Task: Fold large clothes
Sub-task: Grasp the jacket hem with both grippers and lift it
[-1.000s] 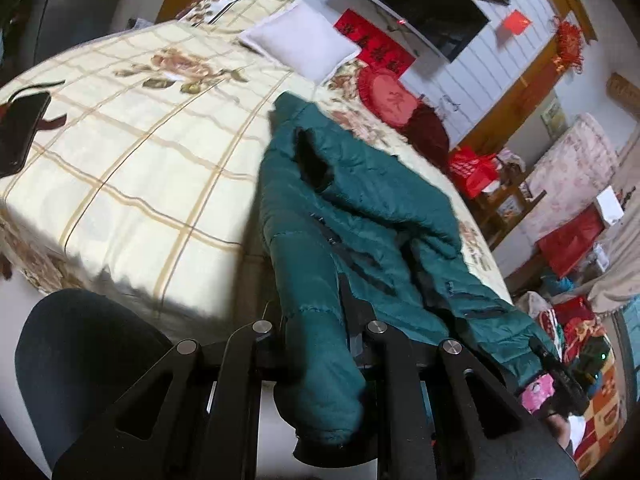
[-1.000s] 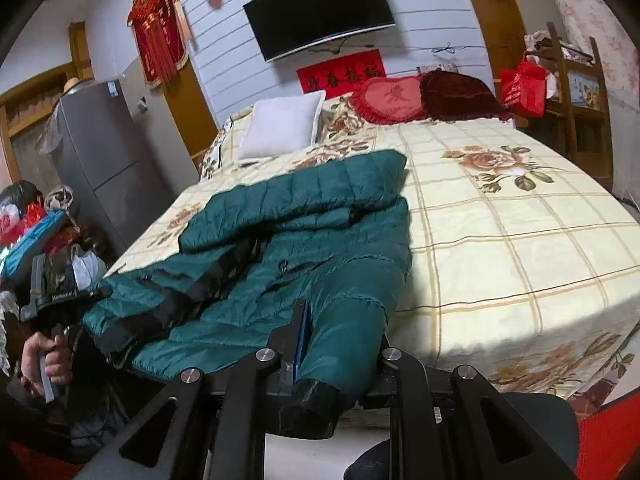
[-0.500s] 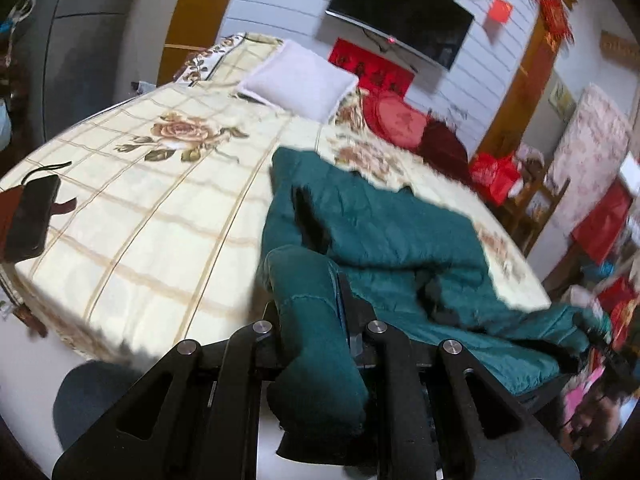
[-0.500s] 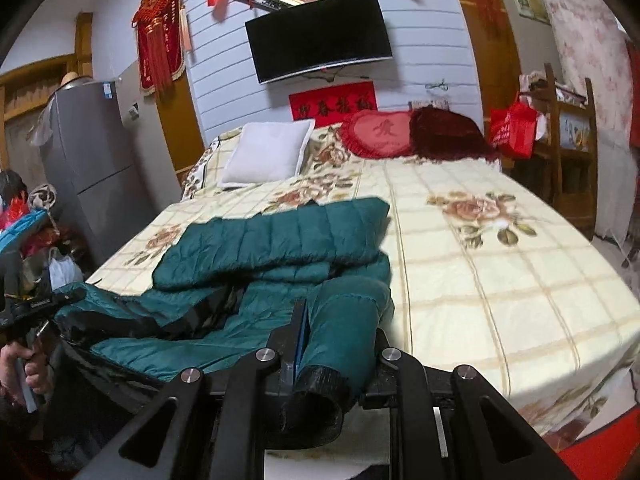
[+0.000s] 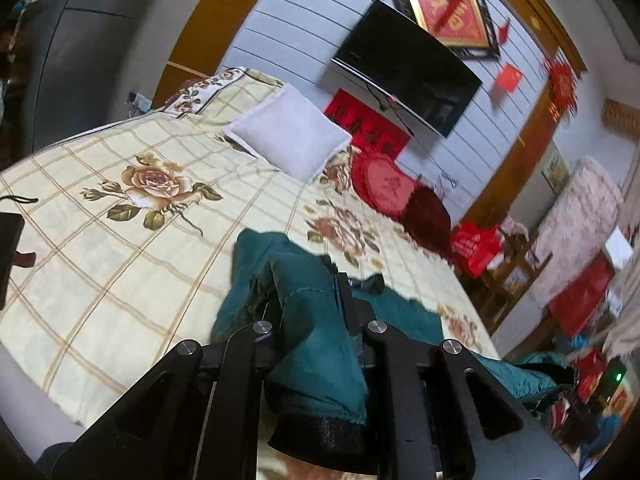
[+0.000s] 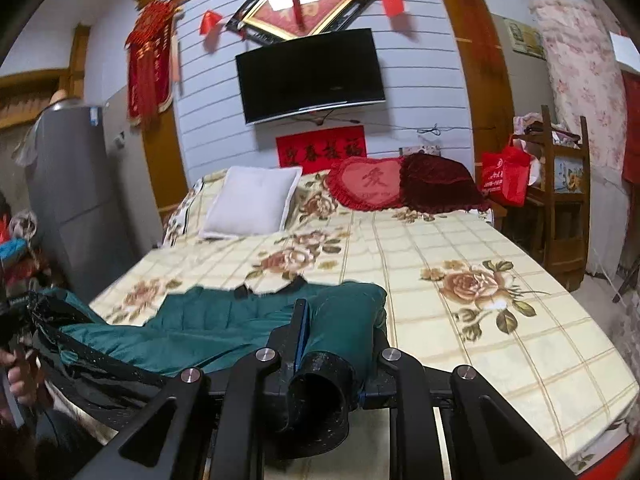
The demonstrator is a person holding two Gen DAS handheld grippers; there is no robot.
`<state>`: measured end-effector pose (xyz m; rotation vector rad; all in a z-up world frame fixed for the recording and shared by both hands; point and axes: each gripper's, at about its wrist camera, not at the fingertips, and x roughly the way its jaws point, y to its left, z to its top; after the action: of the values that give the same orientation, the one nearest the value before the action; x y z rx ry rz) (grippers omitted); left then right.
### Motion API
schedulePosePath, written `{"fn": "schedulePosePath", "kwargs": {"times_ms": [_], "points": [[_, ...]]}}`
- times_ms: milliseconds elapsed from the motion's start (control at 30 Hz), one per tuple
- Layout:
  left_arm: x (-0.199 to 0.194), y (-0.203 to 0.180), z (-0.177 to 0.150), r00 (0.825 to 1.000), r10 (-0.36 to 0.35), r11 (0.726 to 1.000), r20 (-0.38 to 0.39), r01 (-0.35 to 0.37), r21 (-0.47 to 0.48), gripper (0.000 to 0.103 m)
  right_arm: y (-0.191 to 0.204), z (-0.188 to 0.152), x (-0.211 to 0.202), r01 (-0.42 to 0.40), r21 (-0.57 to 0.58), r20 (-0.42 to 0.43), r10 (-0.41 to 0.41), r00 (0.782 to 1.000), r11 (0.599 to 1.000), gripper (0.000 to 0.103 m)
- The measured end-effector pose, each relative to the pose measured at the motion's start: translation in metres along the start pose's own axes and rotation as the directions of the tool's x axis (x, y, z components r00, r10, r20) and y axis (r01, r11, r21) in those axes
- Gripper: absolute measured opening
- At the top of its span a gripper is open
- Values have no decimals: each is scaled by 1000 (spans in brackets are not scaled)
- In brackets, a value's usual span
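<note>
A dark green padded jacket [image 5: 324, 320] lies at the near end of the bed [image 5: 120, 248]. My left gripper [image 5: 316, 312] is shut on one sleeve end with a black cuff [image 5: 320, 436], raised off the bed. My right gripper [image 6: 336, 320] is shut on the other sleeve [image 6: 344, 320], whose black cuff [image 6: 316, 396] hangs toward the camera. The jacket body [image 6: 200, 328] stretches left between the grippers, toward the bed's edge. The other hand-held gripper and a hand show at far left in the right wrist view [image 6: 16, 364].
A white pillow [image 6: 252, 204], a red heart cushion [image 6: 368, 184] and a dark red cushion [image 6: 436, 188] lie at the head of the bed. A television [image 6: 312, 74] hangs on the wall. A wooden shelf [image 6: 560, 192] stands right, a grey fridge [image 6: 76, 184] left.
Both grippers have risen and pulled back with the sleeves. The jacket has been dragged toward the foot of the bed, baring more of the bedspread.
</note>
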<state>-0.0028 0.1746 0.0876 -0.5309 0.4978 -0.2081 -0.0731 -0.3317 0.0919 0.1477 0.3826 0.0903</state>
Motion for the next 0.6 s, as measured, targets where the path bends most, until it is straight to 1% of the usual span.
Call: {"fn": "schedulePosePath", "kwargs": {"times_ms": [100,133,200,300,367,400,500,600], "points": [[23,4,15,1000,19,998,13,-18,-67,13,3,17,25,-7,14,15,7,1000,1000,17],[39,7,23,1000,28,994,7,-27,-102,13,4,23,36,-7,11,14,7,1000,1000,17],[63,11,32,999,49,991,-4,-49,-127,13,5,35,64,-5,6,6,5,1000,1000,17],[111,14,44,992,123,987,-20,-124,-97,13,2,50,113,18,12,-18,-18,1000,1000,17],[147,17,49,983,178,982,-35,-180,-65,13,-3,55,145,38,26,-44,-37,998,999,17],[161,17,50,980,193,980,-39,-194,-46,13,-6,55,160,53,35,-52,-52,997,998,17],[201,20,50,978,201,980,-58,-201,15,13,-23,46,207,90,91,-91,-81,993,992,17],[231,21,48,975,211,977,-65,-208,55,13,-33,30,241,127,91,-112,-117,987,988,17]]}}
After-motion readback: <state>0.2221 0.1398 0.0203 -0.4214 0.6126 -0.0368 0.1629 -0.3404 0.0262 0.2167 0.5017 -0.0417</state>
